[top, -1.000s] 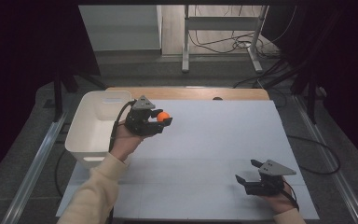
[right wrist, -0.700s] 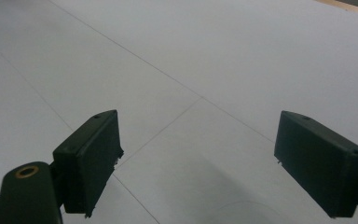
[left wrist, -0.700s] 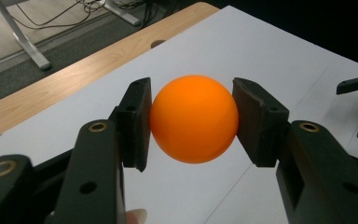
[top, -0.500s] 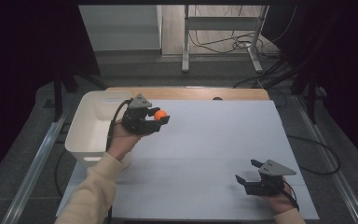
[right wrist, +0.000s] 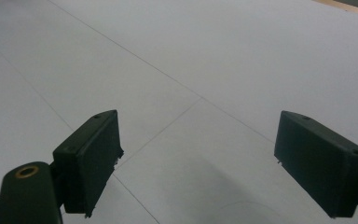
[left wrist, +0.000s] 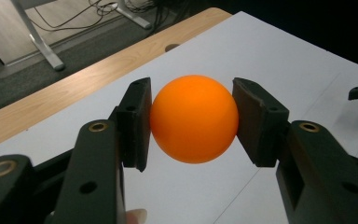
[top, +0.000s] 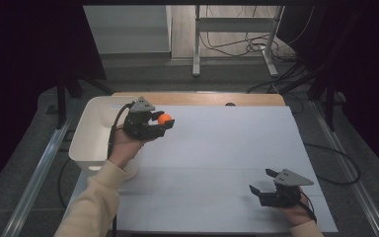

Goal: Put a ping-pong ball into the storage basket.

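I hold my left gripper [top: 164,124] up over the white sheet [top: 227,158], at about 10 o'clock on it. Its two black jaws squeeze an orange ball [top: 165,119] between them. In the left gripper view the ball [left wrist: 194,118] sits right in the middle, and both pads [left wrist: 137,122] touch its sides. The ball is up in the air and does not touch the sheet. A white bin [top: 91,133] stands just beside my left hand [top: 124,147], at 9 o'clock from the ball.

My right gripper [top: 260,182] is low at about 5 o'clock on the sheet, well apart from the ball. In the right gripper view its jaws stand wide apart with nothing between them, just the sheet [right wrist: 200,70] below.
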The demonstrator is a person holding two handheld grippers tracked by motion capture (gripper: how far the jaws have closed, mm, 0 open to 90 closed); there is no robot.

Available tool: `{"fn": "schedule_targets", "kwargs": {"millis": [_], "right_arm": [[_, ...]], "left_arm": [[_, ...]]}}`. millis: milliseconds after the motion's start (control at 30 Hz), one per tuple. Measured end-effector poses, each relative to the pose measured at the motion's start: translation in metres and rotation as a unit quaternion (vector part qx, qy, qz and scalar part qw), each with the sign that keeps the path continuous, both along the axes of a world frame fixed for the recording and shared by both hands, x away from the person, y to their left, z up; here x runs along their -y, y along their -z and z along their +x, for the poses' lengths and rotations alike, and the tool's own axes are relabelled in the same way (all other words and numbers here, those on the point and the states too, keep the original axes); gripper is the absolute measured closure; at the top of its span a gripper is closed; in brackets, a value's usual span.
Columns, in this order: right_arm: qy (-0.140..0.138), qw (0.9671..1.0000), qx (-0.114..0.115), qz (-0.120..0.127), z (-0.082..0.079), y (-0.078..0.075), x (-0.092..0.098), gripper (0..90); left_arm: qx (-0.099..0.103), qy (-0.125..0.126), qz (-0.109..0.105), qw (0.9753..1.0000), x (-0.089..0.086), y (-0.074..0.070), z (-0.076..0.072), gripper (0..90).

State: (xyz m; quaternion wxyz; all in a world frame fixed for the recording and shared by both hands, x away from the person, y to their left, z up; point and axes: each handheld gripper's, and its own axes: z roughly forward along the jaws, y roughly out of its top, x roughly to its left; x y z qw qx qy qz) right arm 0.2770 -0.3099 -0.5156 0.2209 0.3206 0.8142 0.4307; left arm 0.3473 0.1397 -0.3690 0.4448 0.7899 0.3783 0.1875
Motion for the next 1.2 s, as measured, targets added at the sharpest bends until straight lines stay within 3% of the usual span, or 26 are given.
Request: {"fn": "schedule_targets", "kwargs": {"millis": [1200], "right_arm": [[0.0,1.0,-0.001,-0.001,0.0,0.0,0.0,14.8]], "left_arm": [[0.002,-0.039,0.011,0.9992,-0.03,-0.006,0.002,49.9]]}}
